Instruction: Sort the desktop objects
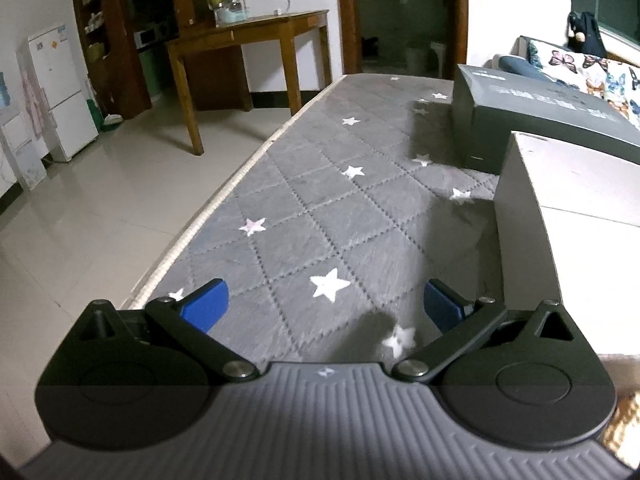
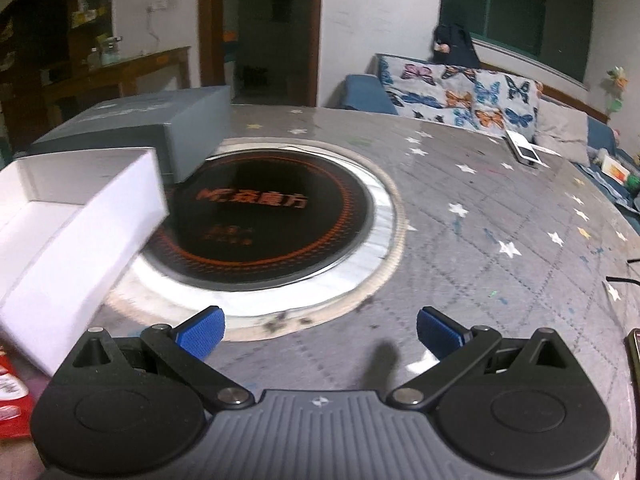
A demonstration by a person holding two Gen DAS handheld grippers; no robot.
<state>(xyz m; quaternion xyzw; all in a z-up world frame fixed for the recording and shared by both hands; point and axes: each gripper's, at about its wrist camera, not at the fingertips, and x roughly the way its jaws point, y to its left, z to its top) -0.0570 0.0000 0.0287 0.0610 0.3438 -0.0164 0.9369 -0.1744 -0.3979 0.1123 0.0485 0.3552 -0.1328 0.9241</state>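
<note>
My left gripper [image 1: 322, 306] is open above the grey star-patterned table cover [image 1: 320, 208], with nothing between its blue pads. To its right stands an open white box [image 1: 560, 216], and behind that a dark grey box [image 1: 532, 120]. My right gripper [image 2: 320, 332] is open too, hovering empty over the cover near a round black induction hob [image 2: 264, 216] set in the table. In the right wrist view the white box [image 2: 76, 216] lies open at the left, with the dark grey box [image 2: 160, 136] behind it. A small white device [image 2: 526, 152] lies far right.
A red packet [image 2: 12, 392] shows at the lower left edge of the right wrist view. A dark object [image 2: 634, 356] and a black cable [image 2: 624, 280] lie at the table's right edge. The table's left edge [image 1: 224, 192] drops to a tiled floor; a wooden table [image 1: 248, 40] stands beyond.
</note>
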